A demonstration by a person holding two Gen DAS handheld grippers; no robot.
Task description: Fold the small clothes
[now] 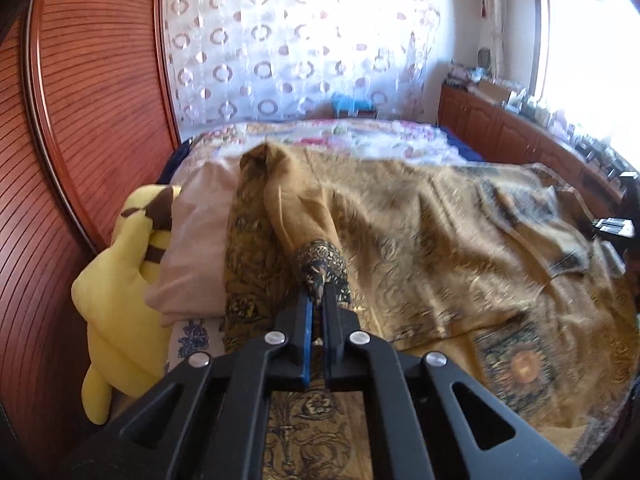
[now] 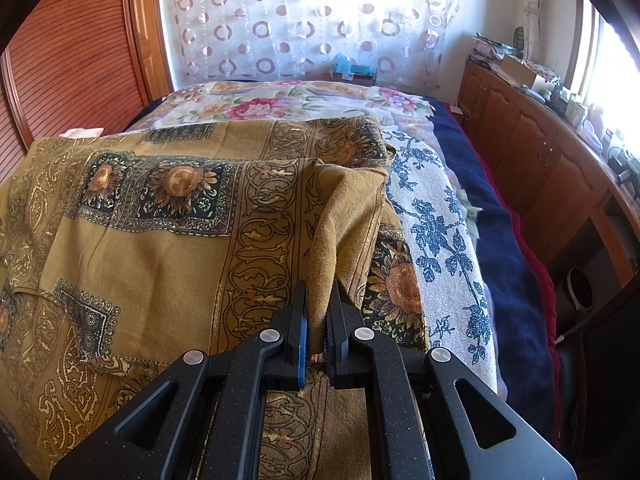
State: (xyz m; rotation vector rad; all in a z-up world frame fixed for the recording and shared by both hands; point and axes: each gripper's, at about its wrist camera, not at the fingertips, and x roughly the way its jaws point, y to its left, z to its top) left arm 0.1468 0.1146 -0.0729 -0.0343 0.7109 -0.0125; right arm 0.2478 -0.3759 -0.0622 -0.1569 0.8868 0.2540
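The left tool [image 1: 316, 300] is clamping a dark patterned edge of the mustard scarf [image 1: 420, 232], and its 2 fingers are standing close together on the bunched cloth. The right tool [image 2: 318, 312] is pinching a plain fold of the same scarf [image 2: 160, 240], with both fingers pressing on the fabric. The scarf is lying spread over the bed [image 2: 516, 280], and the gripped parts are rising from it as ridges. In the left view a pink pillow [image 1: 192, 240] is lying just beside the scarf, and a yellow plush toy [image 1: 120, 280] is leaning against it. Farther away, a floral sheet [image 2: 280, 104] is covering the bed, and a circle-patterned curtain [image 2: 300, 20] is hanging behind.
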